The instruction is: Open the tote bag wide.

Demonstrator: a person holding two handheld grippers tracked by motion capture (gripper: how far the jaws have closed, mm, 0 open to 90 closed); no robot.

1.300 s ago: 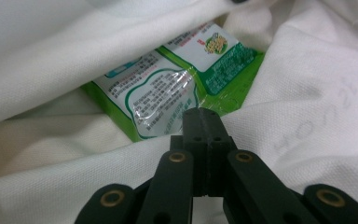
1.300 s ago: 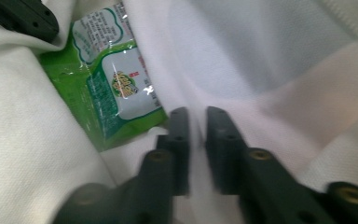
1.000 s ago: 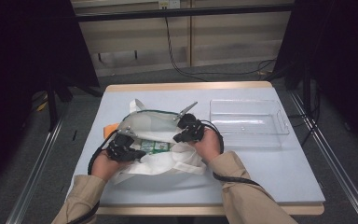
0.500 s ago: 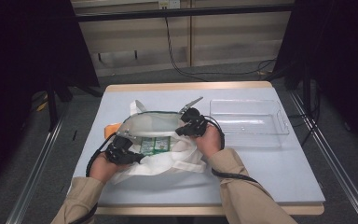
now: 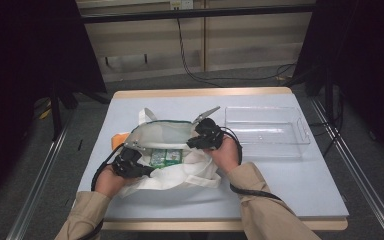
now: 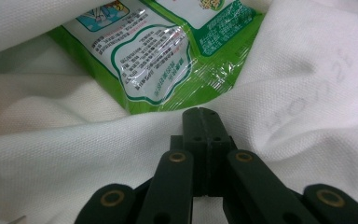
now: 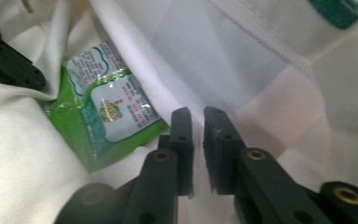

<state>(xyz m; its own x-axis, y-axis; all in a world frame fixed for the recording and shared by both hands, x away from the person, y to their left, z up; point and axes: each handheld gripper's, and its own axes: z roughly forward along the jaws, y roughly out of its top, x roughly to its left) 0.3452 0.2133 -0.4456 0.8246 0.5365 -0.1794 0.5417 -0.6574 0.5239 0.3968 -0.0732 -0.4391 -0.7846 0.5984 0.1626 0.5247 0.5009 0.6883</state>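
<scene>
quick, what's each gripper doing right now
left gripper: shut on the bag edge.
right gripper: shut on the bag rim, a thin fold between its jaws.

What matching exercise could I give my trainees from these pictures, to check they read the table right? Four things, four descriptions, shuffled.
Things:
1. white cloth bag
2. green packets
3. clear plastic tray
4. orange thing

Descriptions:
a. holds nothing, at the table's right
b. peeps out at the bag's left edge
c. lie inside the opened bag
d. pinched at its rim by the left tongs and the right tongs

Pairs: 1-d, 2-c, 3-a, 4-b
</scene>
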